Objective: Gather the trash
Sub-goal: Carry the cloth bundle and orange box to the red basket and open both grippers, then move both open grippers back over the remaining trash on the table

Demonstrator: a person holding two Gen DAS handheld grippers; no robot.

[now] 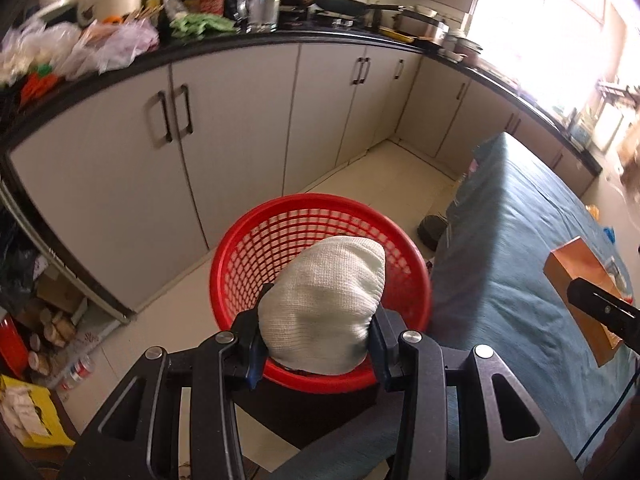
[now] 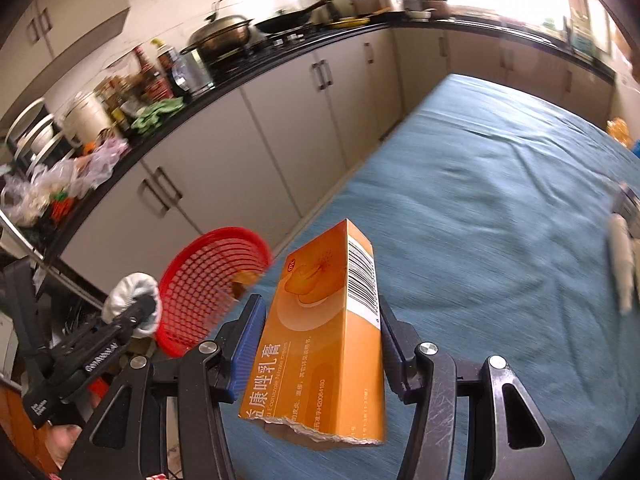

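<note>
My left gripper [image 1: 318,322] is shut on a white knitted cloth bundle [image 1: 324,300], which hangs above the near rim of a round red mesh basket [image 1: 280,216]. The right wrist view shows the same bundle [image 2: 128,288] beside the basket [image 2: 200,280], which has an orange scrap inside. My right gripper [image 2: 320,308] is shut on an orange medicine box [image 2: 320,320] with a torn lower end. It holds the box over the left edge of the blue-covered table [image 2: 480,200], just right of the basket. In the left wrist view the box [image 1: 576,276] shows at far right.
White kitchen cabinets [image 1: 240,120] under a black counter crowded with pots, bottles and bags run behind the basket. A white tube [image 2: 622,268] lies on the table's right side. Boxes and cans clutter the floor [image 1: 52,320] at left.
</note>
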